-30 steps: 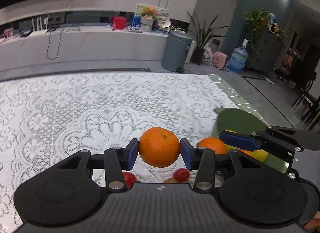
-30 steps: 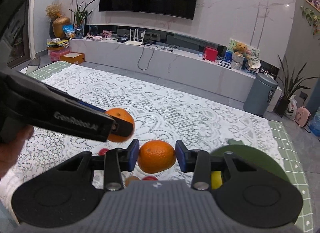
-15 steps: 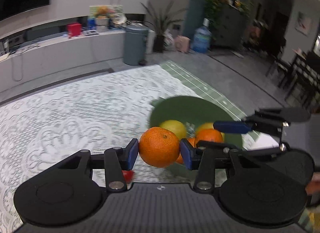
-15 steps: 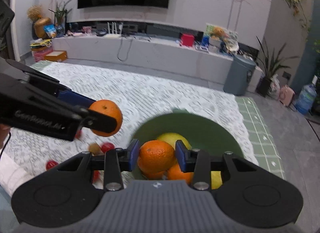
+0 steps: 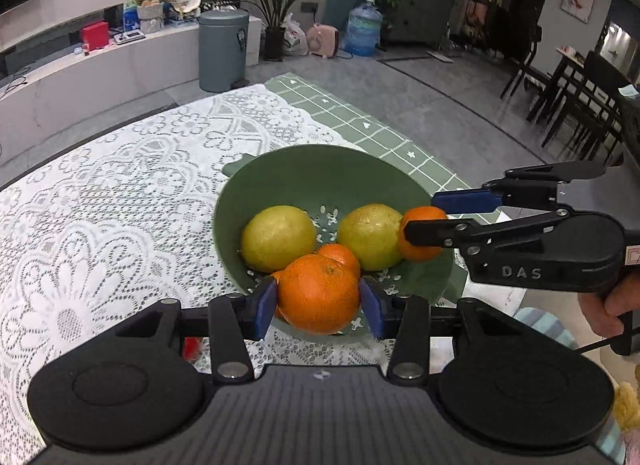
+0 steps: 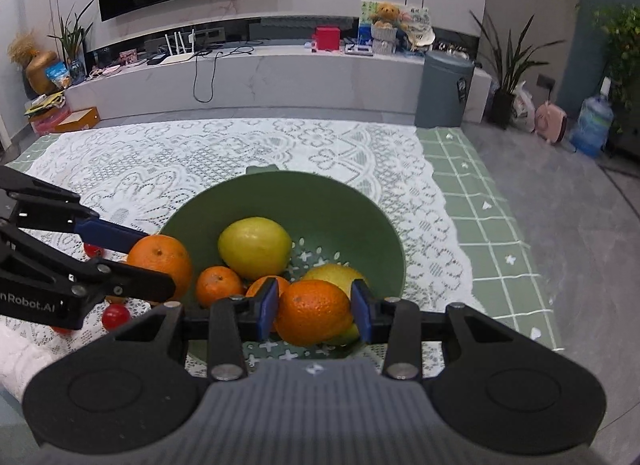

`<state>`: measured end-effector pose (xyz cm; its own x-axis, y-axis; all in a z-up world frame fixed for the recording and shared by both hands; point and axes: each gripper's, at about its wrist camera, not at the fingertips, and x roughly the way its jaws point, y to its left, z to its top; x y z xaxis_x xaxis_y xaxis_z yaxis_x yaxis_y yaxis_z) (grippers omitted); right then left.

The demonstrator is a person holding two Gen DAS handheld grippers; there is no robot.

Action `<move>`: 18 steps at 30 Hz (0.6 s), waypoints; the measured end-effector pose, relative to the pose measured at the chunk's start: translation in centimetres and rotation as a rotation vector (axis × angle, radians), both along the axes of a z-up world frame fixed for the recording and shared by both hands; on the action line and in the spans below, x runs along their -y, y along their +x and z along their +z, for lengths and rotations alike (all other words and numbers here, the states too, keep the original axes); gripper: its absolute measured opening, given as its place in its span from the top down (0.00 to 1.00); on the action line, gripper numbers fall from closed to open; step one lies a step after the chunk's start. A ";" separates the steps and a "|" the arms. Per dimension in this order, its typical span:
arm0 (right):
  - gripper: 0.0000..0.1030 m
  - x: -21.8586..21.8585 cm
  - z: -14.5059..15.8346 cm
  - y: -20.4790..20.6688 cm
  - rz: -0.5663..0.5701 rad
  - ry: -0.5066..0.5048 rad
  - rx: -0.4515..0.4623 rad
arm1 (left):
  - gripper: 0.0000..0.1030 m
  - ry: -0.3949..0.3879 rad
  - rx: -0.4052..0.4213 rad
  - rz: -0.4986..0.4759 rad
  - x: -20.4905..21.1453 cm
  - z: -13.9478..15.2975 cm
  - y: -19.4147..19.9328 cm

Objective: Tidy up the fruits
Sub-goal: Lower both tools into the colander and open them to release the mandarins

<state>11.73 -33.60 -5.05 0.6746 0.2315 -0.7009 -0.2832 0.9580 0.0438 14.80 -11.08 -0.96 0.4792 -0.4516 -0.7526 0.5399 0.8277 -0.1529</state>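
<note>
Your left claw [image 5: 319, 302] and right claw [image 6: 314, 309] each grip an orange across its middle; the rind looks firm, rounded and slippery, so release low into the green colander [image 5: 320, 169].

"DAS" on right tongs [image 5: 424, 221] body, seemingly cut-off "nRobot.AI" on left tongs [image 6: 156, 265]

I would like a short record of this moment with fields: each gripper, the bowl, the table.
left gripper: shut on large orange, near bowl rim
right gripper: shut on small orange, over bowl
green bowl: two lemons, two loose oranges
table: lace cloth, cherry tomatoes beside bowl
</note>
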 end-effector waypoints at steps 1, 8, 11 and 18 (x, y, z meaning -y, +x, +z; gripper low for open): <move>0.64 0.0 -0.1 0.2 0.006 0.006 -0.011 | 0.50 0.008 -0.002 -0.008 0.2 0.0 0.0; 0.64 -1.7 -0.8 0.8 0.110 -0.004 -0.108 | 0.50 0.117 0.012 -0.052 1.3 -0.4 0.6; 0.64 -1.9 -1.1 1.3 0.132 -0.021 -0.146 | 0.50 0.138 0.003 -0.062 1.5 -0.6 1.0; 0.64 -2.3 -1.3 2.4 0.142 -0.050 -0.202 | 0.50 0.166 -0.021 -0.071 1.8 -1.0 1.7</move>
